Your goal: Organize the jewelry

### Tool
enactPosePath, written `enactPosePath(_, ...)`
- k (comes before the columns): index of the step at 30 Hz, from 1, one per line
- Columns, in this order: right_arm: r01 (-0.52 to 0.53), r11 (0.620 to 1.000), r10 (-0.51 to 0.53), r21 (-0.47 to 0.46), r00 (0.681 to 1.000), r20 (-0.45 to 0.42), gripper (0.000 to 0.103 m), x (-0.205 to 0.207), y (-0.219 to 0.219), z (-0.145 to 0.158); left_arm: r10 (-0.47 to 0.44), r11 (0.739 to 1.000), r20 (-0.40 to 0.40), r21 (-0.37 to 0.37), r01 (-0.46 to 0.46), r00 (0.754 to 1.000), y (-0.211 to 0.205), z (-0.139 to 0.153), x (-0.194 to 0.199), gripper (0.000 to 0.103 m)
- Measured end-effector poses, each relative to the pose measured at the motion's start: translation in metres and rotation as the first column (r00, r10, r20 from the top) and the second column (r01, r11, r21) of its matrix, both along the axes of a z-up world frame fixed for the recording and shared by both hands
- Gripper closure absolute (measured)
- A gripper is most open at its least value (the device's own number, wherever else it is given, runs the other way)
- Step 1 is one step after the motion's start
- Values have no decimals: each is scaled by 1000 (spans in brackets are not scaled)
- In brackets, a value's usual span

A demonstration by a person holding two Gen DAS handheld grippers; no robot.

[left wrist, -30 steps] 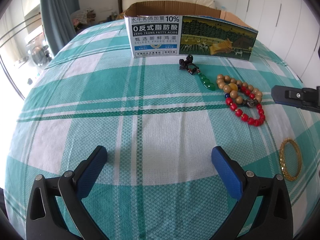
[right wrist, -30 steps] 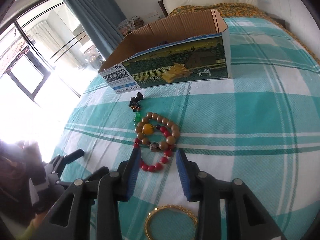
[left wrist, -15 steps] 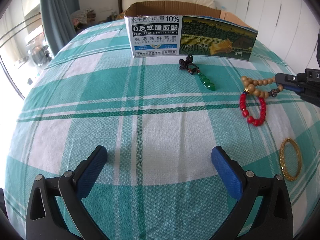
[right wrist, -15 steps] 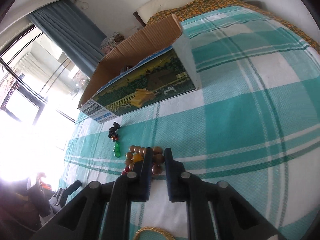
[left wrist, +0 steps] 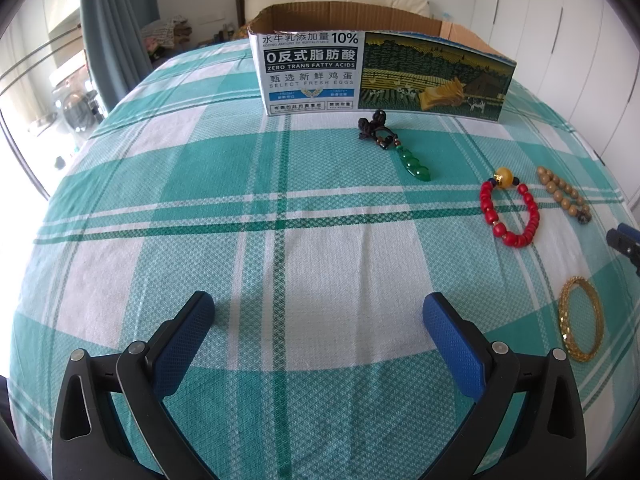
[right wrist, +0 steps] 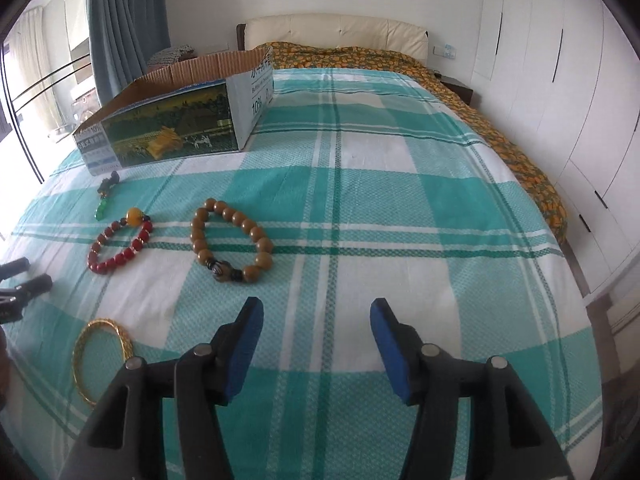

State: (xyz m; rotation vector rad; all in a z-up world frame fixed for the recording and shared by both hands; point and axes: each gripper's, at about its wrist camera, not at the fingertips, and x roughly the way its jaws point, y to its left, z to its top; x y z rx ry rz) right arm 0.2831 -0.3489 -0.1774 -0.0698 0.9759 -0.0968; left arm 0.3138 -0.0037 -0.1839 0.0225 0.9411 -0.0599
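A brown wooden bead bracelet lies flat on the bed, apart from a red bead bracelet to its left; both also show in the left wrist view, brown and red. A green pendant on a dark cord lies near the open cardboard box. A gold bangle lies at the right, also in the right wrist view. My right gripper is open and empty, just short of the brown bracelet. My left gripper is open and empty, low over the bed.
The checked green and white bedspread covers the bed. The box stands at the far left in the right wrist view. White wardrobes line the right side; a curtain and window are on the left.
My right gripper was shut on the brown bracelet, carried it right off the red one, let go and drew back open. The left gripper has not moved.
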Motion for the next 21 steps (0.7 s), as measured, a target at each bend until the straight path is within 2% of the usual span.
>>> enactPosePath(2,-6,1000,6,-15,1000,-15,46,-2,-2,-5,0,1000,0,1,0,1000,0,0,0,0)
enactPosePath(5,10,1000,-10,14,1000,-9,45,2,-9,-5,1,1000,0,-1,-1,1000,0,0,0,0)
enactPosePath(10,15,1000,-15,16,1000,-12,36,3,-9,-7,1,1000,0,-2,-1,1000,1,0,1,0)
enactPosePath(21,16,1000,-16,18,1000,-12,35,3,-9,-8,2,1000,0,-2,-2,1000,0,0,1,0)
